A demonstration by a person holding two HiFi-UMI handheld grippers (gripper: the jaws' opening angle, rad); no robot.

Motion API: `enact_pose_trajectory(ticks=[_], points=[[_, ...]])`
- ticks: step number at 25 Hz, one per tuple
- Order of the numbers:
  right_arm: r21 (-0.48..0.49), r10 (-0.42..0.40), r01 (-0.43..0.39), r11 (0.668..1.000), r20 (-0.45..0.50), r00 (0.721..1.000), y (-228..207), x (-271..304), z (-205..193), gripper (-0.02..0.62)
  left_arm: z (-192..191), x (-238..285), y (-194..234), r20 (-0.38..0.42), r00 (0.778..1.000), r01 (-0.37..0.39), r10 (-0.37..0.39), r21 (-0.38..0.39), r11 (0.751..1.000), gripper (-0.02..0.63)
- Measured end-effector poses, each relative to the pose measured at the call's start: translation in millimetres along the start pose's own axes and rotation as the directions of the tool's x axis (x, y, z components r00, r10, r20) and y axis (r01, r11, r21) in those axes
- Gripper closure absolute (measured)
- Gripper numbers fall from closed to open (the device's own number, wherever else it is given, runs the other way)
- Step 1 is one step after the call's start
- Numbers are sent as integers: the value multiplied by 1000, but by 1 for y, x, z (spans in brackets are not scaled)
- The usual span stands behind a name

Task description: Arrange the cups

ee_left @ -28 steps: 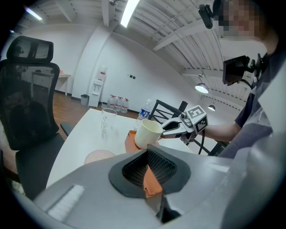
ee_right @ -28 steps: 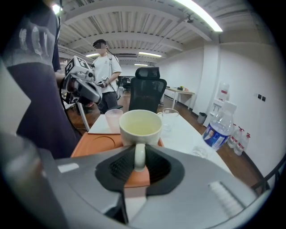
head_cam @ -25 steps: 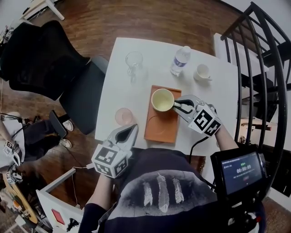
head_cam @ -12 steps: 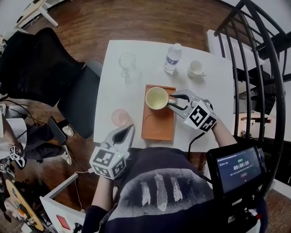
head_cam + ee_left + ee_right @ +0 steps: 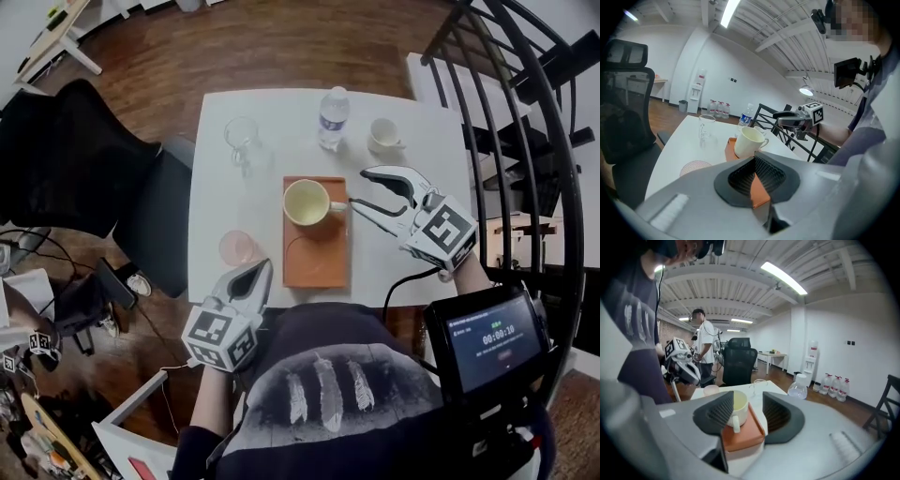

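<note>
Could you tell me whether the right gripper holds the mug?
No, the right gripper has just been opening; its jaws stand empty, clear of the mug on the tray.

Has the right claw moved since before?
Yes. The right claw backed off rightward from the cream cup on the orange tray; its jaws have just been opening, with nothing between them.

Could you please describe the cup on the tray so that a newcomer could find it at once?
On the white table lies an orange tray. The cream mug stands at its far end, handle pointing right; it is the only cup on the tray.
</note>
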State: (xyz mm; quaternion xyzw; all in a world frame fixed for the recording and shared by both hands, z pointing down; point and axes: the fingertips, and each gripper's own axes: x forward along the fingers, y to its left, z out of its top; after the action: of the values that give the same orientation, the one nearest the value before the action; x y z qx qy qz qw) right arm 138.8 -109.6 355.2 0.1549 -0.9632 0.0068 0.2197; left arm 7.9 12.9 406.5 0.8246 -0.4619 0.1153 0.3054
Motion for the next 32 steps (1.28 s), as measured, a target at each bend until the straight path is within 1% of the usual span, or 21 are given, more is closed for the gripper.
enact_pose_trajectory(ticks=[3, 7, 10, 12, 13, 16, 18, 21, 26, 32], points=[[116, 0, -14, 993, 120, 993, -5, -24, 24, 399, 8, 4, -10, -7, 1000, 11, -11, 10, 1000, 591], [264, -4, -67, 962, 261, 965, -9, -50, 42, 399, 13, 9, -17, -13, 1000, 17, -17, 22, 1000, 591], [330, -1, -118, 937, 337, 942, -5, -60, 48, 399, 11, 12, -17, -17, 1000, 21, -20, 30, 999, 591], [348, -4, -132, 928, 364, 931, -1, -63, 49, 417, 9, 13, -17, -18, 1000, 24, -23, 36, 999, 591], [353, -7, -133, 926, 370, 929, 0, -64, 48, 435, 9, 14, -17, -19, 999, 26, -26, 39, 999, 591], [354, -18, -121, 927, 365, 931, 8, -63, 44, 555, 6, 13, -19, -15, 999, 34, -34, 45, 998, 591], [341, -11, -117, 933, 351, 936, 20, -57, 40, 591, 1, 10, -16, -10, 999, 39, -38, 47, 998, 591], [328, 6, -120, 937, 327, 945, 28, -52, 34, 591, -2, 11, -18, -11, 999, 44, -44, 46, 998, 591], [346, 13, -127, 930, 312, 950, 40, -50, 26, 591, -7, 11, -23, -14, 998, 63, -62, 48, 997, 591], [364, -17, -100, 926, 304, 952, 48, -60, 19, 591, -10, 16, -33, -22, 995, 103, -101, 65, 993, 591]])
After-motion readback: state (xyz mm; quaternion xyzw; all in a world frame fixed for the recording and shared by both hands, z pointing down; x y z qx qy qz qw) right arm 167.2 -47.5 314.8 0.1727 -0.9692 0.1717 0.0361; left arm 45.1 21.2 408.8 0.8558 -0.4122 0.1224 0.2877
